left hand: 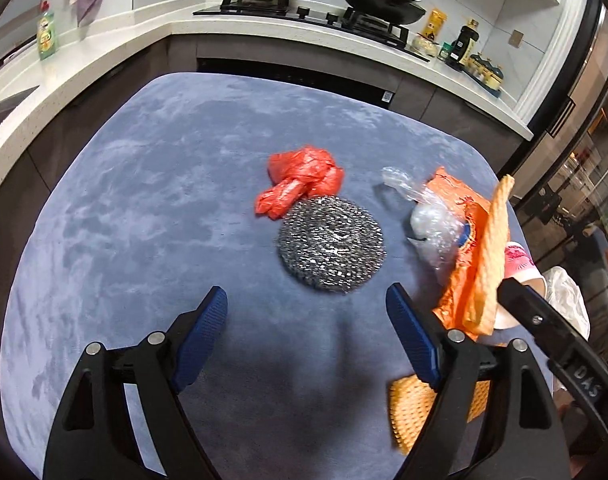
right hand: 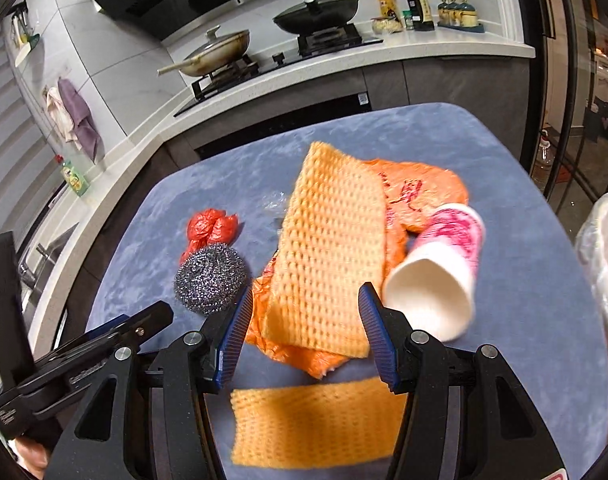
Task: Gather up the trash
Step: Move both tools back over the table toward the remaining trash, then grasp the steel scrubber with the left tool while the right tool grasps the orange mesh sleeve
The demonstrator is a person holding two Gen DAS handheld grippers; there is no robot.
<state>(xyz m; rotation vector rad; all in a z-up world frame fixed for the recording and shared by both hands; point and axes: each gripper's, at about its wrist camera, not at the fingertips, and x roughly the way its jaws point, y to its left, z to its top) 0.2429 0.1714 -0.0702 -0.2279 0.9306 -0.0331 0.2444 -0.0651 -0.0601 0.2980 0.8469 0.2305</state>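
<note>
Showing a blue table [left hand: 124,200] strewn with kitchen trash, the two wrist views look down along both tools. The left gripper [left hand: 307,322] hangs with its jaws spread wide and nothing between them, just short of a steel wool scourer [left hand: 331,242], which touches a crumpled red plastic bag [left hand: 300,186] behind it. The right gripper [right hand: 304,318] has its jaws partly apart; an orange waffle-weave cloth [right hand: 327,252] rises between them, but whether the pads press on it cannot be told. Under the cloth lies an orange plastic bag [right hand: 419,184], with a tipped paper cup [right hand: 435,280] just beside it, its mouth toward the camera, and a wad of clear plastic film [left hand: 427,220] beyond. All these items are probably very light. The scourer is springy and rough, so a pinch across its middle should hold well. The bags and film are limp and slippery and likely call for a grip on a bunched fold. The cup is thin-walled and crushable; taking its rim between the jaws seems safest.
</note>
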